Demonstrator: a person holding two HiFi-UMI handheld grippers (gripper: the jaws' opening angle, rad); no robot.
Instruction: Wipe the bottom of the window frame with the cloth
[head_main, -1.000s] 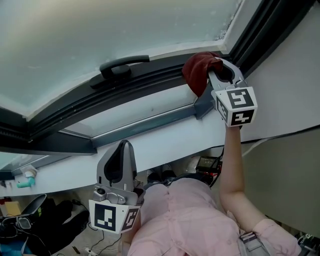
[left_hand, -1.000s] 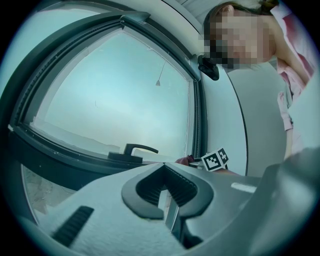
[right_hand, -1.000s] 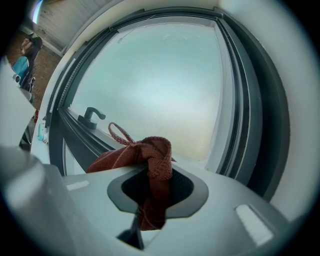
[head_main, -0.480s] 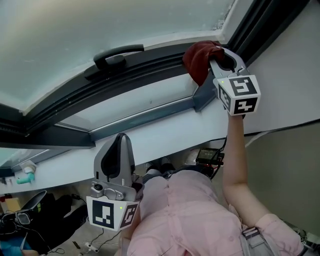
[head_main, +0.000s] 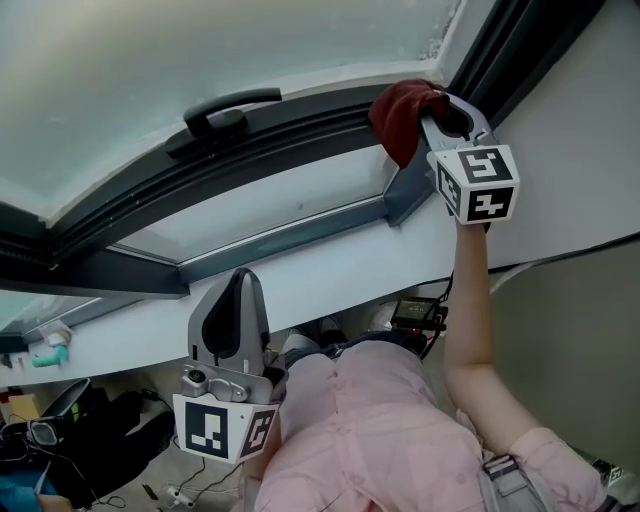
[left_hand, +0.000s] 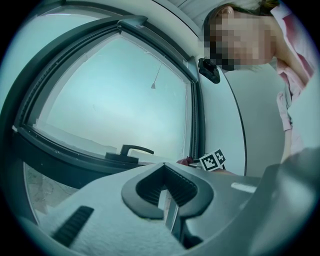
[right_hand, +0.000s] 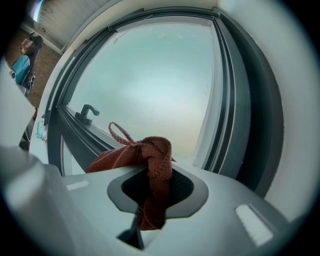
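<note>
A dark red cloth (head_main: 400, 118) is bunched at the right end of the window frame's bottom rail (head_main: 290, 125), close to the corner. My right gripper (head_main: 432, 104) is shut on the cloth (right_hand: 150, 165), which hangs through its jaws in the right gripper view. My left gripper (head_main: 238, 300) is held low near the person's body, below the white sill (head_main: 330, 280), shut with nothing between its jaws (left_hand: 167, 200). The frosted pane (head_main: 200, 50) fills the top of the head view.
A black window handle (head_main: 225, 108) sits on the bottom rail left of the cloth. A dark grey inner rail (head_main: 290, 235) runs under it. The dark side frame (head_main: 510, 50) rises at the right by a white wall (head_main: 580, 180). Clutter and cables (head_main: 60, 440) lie on the floor.
The right gripper with the cloth has shifted slightly up and right toward the frame's corner. The left gripper has stayed low.
</note>
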